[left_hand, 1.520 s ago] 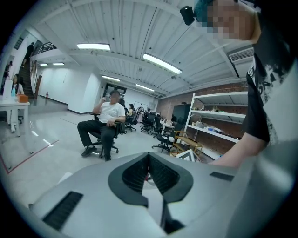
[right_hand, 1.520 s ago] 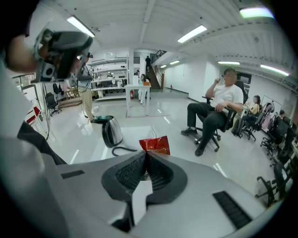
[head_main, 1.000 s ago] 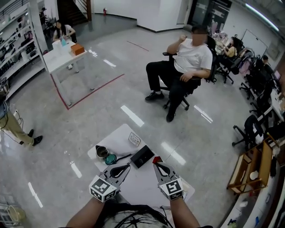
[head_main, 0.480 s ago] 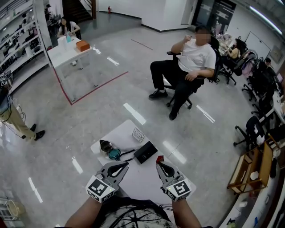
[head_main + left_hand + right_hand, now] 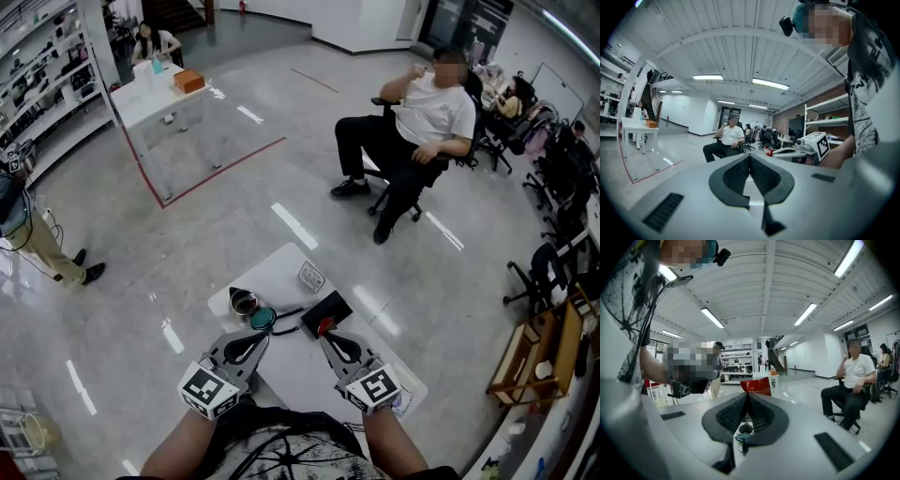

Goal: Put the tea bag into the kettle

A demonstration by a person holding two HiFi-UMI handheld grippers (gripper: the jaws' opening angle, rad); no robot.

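Observation:
A small metal kettle [image 5: 244, 302] stands open on the white table [image 5: 286, 267], with its teal lid [image 5: 262, 319] lying beside it. My right gripper [image 5: 324, 330] is shut on a red tea bag packet [image 5: 325, 326], held over the near edge of a black box [image 5: 328, 310]. In the right gripper view the red packet [image 5: 756, 386] sticks up from the closed jaw tips. My left gripper [image 5: 264, 335] hovers just in front of the lid, shut and empty. The left gripper view shows its jaws [image 5: 749, 157] pressed together, with the right gripper [image 5: 813, 143] off to the side.
A small white card box [image 5: 311, 276] sits at the table's far edge. A person sits in an office chair [image 5: 412, 150] beyond the table. Another white table [image 5: 155, 94] stands at the far left, and shelves line the left wall.
Both grippers have shifted slightly left and forward over the table, closer to the lid and the black box. The red packet stays in the right gripper. The head view has panned.

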